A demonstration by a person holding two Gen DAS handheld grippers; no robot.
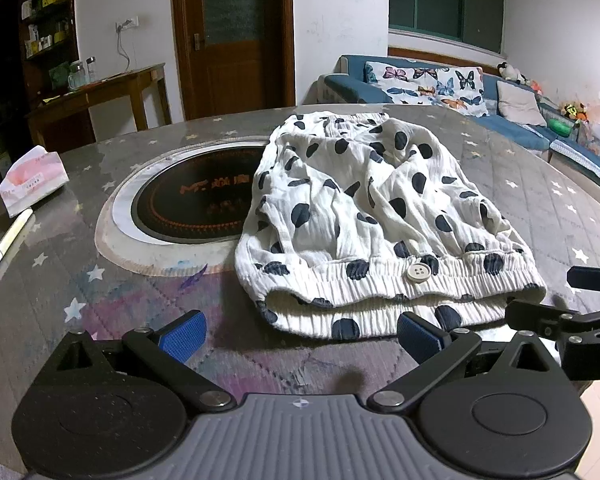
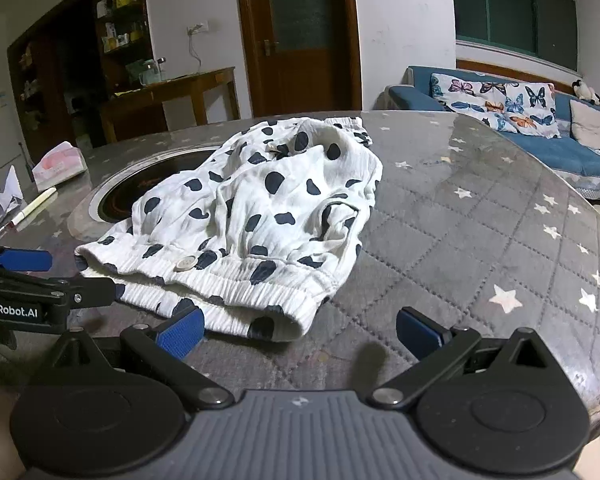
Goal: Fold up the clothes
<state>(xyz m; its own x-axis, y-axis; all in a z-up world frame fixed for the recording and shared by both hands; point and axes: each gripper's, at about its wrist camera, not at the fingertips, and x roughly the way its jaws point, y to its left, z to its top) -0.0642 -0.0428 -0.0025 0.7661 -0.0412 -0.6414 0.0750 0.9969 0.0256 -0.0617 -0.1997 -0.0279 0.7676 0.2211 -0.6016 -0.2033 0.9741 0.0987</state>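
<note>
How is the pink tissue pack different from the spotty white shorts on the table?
The pink-and-white tissue pack is small and boxy; the white crinkled shorts with dark spots are wide, soft and rumpled. The pack sits far over at the table's left edge beside a pen; the shorts lie in the middle, partly covering the round black cooktop. Both rest on the grey star-patterned table, untouched.

Spotted white garment (image 2: pixel 260 216) lies crumpled on the quilted table (image 2: pixel 480 240). Right gripper (image 2: pixel 300 330) spread wide, empty, at the waistband (image 2: pixel 236 280). Left gripper (image 2: pixel 24 280) just beside.

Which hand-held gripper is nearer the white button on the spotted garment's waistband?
Left hand-held gripper sits almost straight before the white button; right hand-held gripper is offset rightward.
</note>
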